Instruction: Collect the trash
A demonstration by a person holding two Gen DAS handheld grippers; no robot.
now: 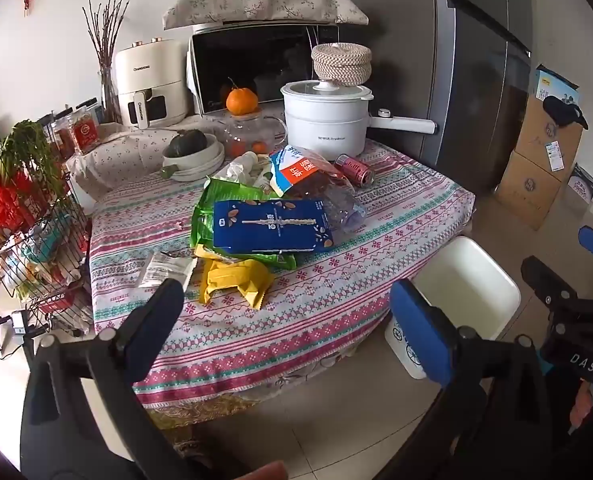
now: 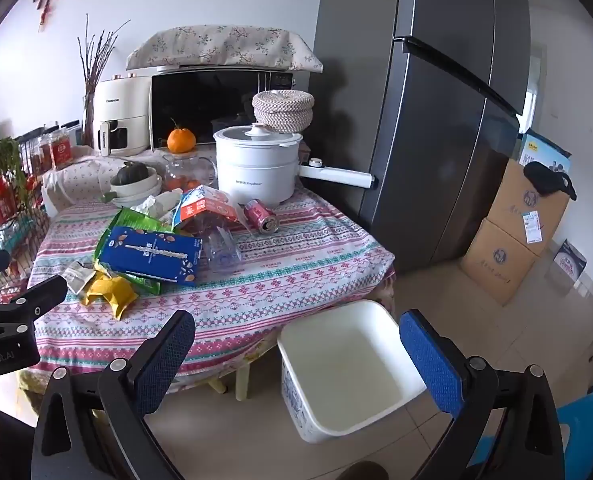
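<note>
Trash lies on the patterned tablecloth [image 1: 336, 280]: a blue carton [image 1: 270, 226] on a green bag [image 1: 216, 208], a yellow wrapper [image 1: 236, 280], a small white packet [image 1: 164, 268], a clear plastic bottle [image 1: 340, 200], a white-orange milk carton [image 1: 296, 170], a red can [image 1: 354, 168] and crumpled tissue [image 1: 238, 168]. An empty white bin [image 2: 348, 364] stands on the floor by the table's right corner. My left gripper [image 1: 286, 320] is open and empty in front of the table. My right gripper [image 2: 296, 348] is open and empty above the bin's near side.
A white electric pot [image 1: 324, 120], a microwave [image 1: 252, 64], an air fryer [image 1: 150, 84], a glass jug with an orange [image 1: 242, 100] and a bowl [image 1: 194, 156] stand at the table's back. A wire rack [image 1: 24, 240] is left; a fridge [image 2: 436, 120] and cardboard boxes [image 2: 512, 232] are right.
</note>
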